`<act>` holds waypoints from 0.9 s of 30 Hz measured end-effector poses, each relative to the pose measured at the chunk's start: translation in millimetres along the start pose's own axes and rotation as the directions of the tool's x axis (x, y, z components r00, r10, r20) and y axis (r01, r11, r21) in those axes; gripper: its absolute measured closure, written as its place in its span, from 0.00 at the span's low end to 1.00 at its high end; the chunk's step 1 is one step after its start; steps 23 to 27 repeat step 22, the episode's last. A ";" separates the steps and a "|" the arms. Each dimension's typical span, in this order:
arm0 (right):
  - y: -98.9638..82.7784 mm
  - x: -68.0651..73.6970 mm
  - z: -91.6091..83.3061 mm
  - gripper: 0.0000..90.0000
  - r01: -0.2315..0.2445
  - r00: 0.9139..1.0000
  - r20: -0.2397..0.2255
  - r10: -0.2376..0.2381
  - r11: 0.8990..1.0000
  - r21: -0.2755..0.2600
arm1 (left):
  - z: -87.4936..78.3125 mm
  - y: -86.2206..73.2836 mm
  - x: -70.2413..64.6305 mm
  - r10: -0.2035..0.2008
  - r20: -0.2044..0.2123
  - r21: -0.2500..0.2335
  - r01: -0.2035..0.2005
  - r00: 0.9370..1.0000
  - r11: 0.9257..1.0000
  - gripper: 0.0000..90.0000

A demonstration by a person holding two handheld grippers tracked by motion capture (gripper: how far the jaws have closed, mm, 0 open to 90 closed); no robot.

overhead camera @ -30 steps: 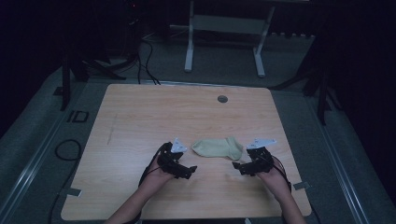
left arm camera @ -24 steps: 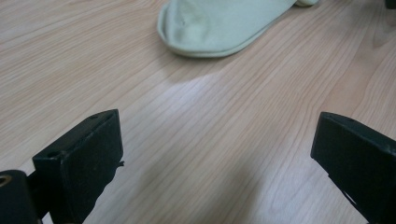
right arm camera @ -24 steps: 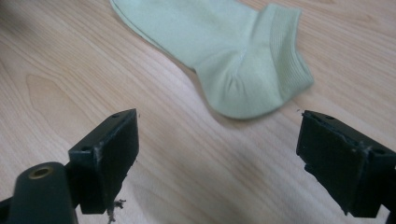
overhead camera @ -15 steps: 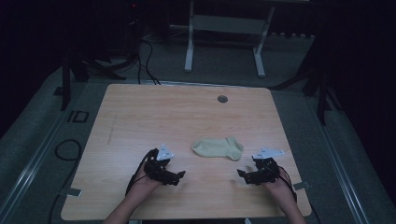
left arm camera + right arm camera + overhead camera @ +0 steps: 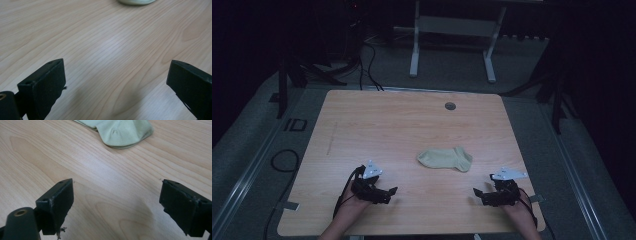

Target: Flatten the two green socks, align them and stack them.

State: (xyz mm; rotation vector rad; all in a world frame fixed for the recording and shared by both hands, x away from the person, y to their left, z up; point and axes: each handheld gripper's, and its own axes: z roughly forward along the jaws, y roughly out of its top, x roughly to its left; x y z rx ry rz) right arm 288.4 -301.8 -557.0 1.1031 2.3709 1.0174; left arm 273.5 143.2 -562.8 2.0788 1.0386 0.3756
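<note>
The pale green sock point(image 5: 445, 159) lies flat on the surface point(image 5: 377, 125) — soft, light, limp — best pinched at an edge; both grippers' fingers point(image 5: 45, 82) spread, empty.

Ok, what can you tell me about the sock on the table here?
The sock is a pale yellow-green ankle sock of fine knit fabric, lying flat on the wooden table, right of centre and toward the near side. Its rounded end points right in the high view. Nothing touches it but the table; both grippers sit apart from it, jaws open.
</note>
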 end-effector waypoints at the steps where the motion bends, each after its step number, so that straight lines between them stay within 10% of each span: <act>1: -1.2 -0.3 -1.9 0.13 -0.004 1.000 0.003 0.004 1.000 -0.003 | -0.2 -2.5 1.7 -0.006 -0.005 0.001 0.006 1.000 1.000 0.02; 27: -22.1 -12.7 -12.7 0.13 -0.062 0.995 0.075 0.064 0.998 -0.030 | -9.6 -19.8 8.5 -0.047 -0.028 -0.055 0.045 0.998 0.997 0.02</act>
